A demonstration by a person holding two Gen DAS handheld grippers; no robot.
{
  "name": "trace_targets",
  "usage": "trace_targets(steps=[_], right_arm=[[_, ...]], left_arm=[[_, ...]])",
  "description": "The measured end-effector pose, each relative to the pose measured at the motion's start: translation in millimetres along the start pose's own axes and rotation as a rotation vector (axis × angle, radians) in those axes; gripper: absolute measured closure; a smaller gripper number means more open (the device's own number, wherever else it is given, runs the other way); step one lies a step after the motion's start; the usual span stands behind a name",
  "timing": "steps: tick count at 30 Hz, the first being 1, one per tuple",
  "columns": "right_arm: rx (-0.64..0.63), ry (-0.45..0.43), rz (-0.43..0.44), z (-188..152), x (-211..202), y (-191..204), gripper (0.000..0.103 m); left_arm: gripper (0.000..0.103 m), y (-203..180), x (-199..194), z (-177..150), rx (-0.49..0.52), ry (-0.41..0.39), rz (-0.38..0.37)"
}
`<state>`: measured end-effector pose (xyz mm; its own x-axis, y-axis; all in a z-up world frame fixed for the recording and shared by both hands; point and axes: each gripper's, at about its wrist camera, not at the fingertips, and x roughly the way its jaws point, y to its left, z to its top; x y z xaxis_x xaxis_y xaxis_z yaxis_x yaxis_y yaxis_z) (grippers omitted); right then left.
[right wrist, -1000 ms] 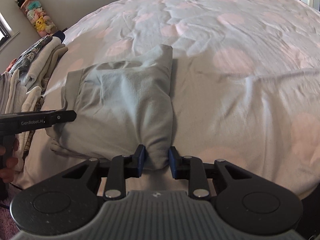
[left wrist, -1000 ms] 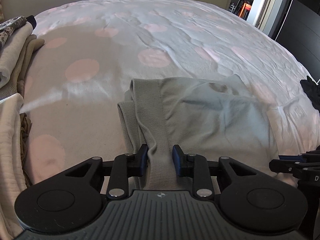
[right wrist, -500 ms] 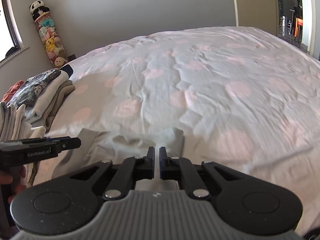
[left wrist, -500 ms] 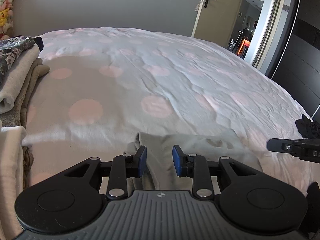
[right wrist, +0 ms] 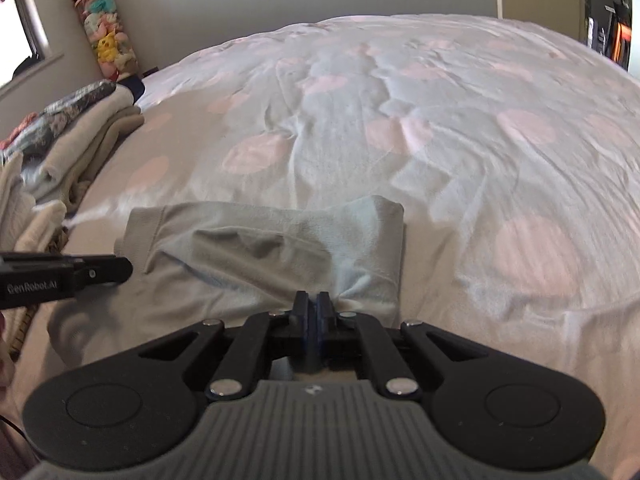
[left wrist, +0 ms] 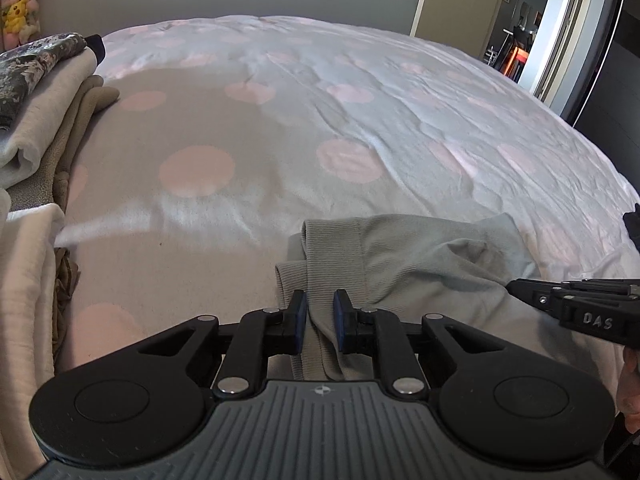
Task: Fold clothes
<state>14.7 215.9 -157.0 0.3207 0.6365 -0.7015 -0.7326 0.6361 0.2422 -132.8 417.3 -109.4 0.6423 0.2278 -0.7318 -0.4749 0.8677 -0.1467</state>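
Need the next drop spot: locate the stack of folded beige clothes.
The stack of folded beige clothes sits at the left edge of the pink-dotted bedspread in both views, left of the grey ribbed garment.

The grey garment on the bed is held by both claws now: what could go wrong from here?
1. The left claw has a wide gap around the ribbed edge of the grey garment, so the fabric may slip out.
2. The right claw pinches only a small bunch, which may pull free or crease the fold.
3. The stack of folded clothes lies close on the left; a wide swing could knock it.
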Motion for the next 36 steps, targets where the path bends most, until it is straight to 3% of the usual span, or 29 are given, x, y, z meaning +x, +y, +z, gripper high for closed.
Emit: trace_targets(steps=[3,7,11,14,18,20,21,23,26,31,36], right_arm=[[0.002,-0.031,0.004,-3.1,-24.4,0.7,0.093],[-0.088,-0.051,0.01,-21.6,-59.2,13.9,0.093],[-0.172,0.006,-0.005,-46.1,-62.4,26.3,0.092],[-0.143,0.025,-0.009,-54.4,-57.4,23.0,0.093],[-0.136,0.037,-0.001,-50.4,-58.8,21.1,0.092],[-0.109,0.034,0.018,-48.3,-61.7,17.0,0.088],[-0.094,0.03,0.032,-46.8,-63.3,14.4,0.082],[-0.05,0.014,0.045,-41.6,-65.7,8.5,0.074],[0.02,-0.014,0.039,-32.4,-66.9,-2.0,0.052],[0.194,0.002,0.057,-18.6,-51.0,-33.1,0.05],[0.38,0.055,0.128,-19.0,-22.5,-62.5,0.05]], left_arm=[[0.09,-2.3,-12.1,-0.3,-0.004,-0.027,-0.01],[0.09,-5.3,-28.3,-0.8,-0.01,-0.062,-0.022],[0.09,-6.4,-12.2,-9.2,-0.024,0.071,0.016],[0.085,2.2,-3.7,-12.2,-0.068,0.118,0.018],[0.072,10.2,-9.1,-12.5,-0.112,0.09,0.031],[0.056,14.7,-8.6,-11.9,-0.143,0.078,0.02],[0.046,17.3,-5.9,-11.2,-0.162,0.077,0.006],[0.045,22.3,-0.4,-10.0,-0.201,0.076,-0.02],[0.045,30.0,7.7,-8.1,-0.259,0.074,-0.06],[0.046,42.7,21.3,-4.9,-0.355,0.07,-0.127],[0.048,45.2,34.6,-7.4,-0.368,0.092,-0.157]])
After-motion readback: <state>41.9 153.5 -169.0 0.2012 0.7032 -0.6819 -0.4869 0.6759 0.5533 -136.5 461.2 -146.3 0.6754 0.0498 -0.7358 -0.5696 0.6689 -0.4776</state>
